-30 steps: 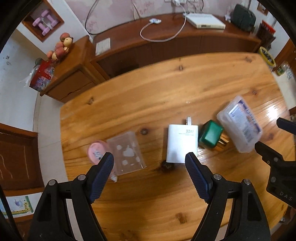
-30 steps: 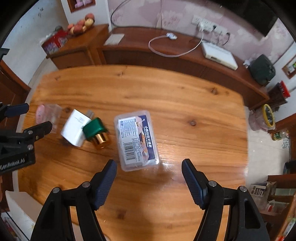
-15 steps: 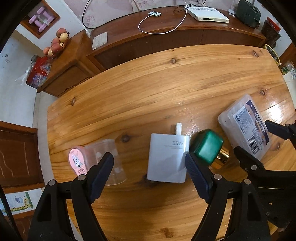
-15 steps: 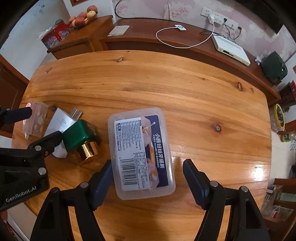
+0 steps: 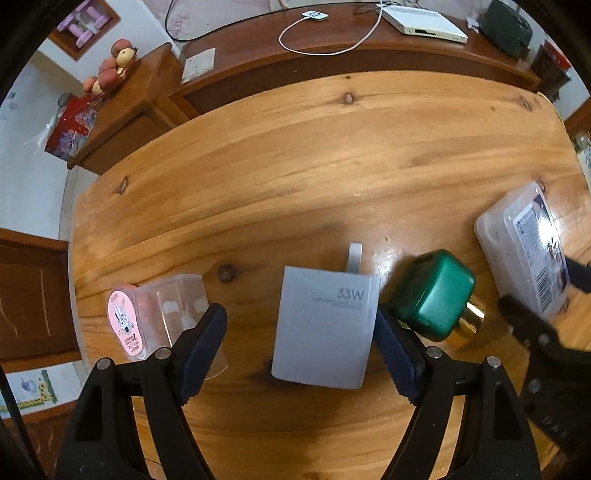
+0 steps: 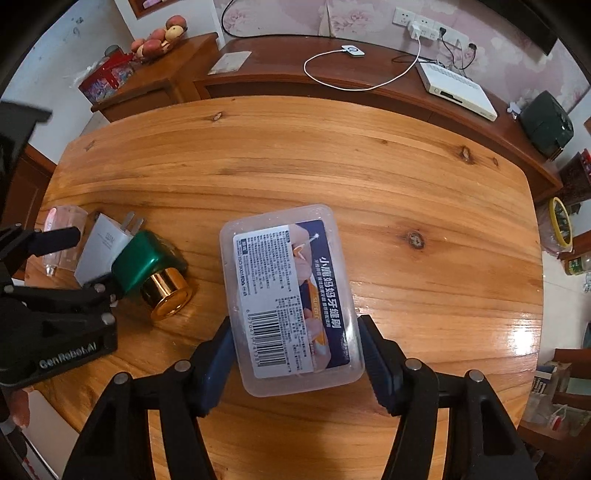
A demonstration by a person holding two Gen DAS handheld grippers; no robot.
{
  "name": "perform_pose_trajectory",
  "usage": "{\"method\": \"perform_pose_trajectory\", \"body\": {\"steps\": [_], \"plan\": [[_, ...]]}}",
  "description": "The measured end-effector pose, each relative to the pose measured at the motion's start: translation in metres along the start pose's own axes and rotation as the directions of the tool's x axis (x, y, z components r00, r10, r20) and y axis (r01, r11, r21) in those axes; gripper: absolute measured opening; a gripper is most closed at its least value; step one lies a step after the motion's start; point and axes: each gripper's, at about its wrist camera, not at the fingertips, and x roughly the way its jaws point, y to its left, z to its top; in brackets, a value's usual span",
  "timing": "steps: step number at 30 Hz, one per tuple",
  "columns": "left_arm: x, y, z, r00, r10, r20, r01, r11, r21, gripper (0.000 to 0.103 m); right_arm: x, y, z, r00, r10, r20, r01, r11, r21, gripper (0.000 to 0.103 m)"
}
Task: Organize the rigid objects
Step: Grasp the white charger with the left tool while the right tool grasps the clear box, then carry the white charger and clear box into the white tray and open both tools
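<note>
white router box [image 6: 458, 91], fruit [image 6: 159, 40], perhaps peaches, red tin [image 6: 105, 77]

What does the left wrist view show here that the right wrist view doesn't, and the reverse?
Only the left wrist view shows the "33W" print on the white charger and the pink label on the small clear case, with the left tongs open around the charger. Only the right wrist view shows the right tongs straddling the clear box, its whole barcode label, the wall sockets and the green bottle's gold end face. Both show the table, charger, bottle, box and sideboard.
</note>
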Motion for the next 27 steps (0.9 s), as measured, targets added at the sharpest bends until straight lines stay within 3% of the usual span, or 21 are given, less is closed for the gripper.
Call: {"method": "perform_pose_trajectory", "body": {"steps": [1,3,10,15,27], "plan": [[0.0,0.001,0.001,1.0,-0.011,0.006,0.011,1.0,-0.007,0.078,0.002,0.0,0.0,1.0,0.002,-0.006,-0.002,1.0,-0.001,0.065],[-0.002,0.002,0.002,0.997,-0.077,0.013,0.077,0.997,-0.022,0.051,0.003,0.0,-0.002,1.0,0.005,-0.001,-0.005,1.0,-0.005,0.063],[-0.009,-0.01,-0.003,0.999,-0.029,0.023,0.03,0.999,-0.012,0.051,0.005,0.002,-0.003,1.0,0.014,0.006,-0.014,1.0,0.012,0.062],[-0.03,-0.009,-0.015,0.998,-0.033,0.054,0.035,0.999,-0.02,0.051,-0.008,-0.001,-0.007,0.999,0.044,0.027,-0.046,0.998,0.043,0.062],[-0.127,0.022,-0.069,0.981,-0.047,0.187,0.055,0.998,-0.037,0.051,-0.106,0.015,-0.027,0.974,0.108,0.198,-0.122,0.991,0.06,0.062]]}}
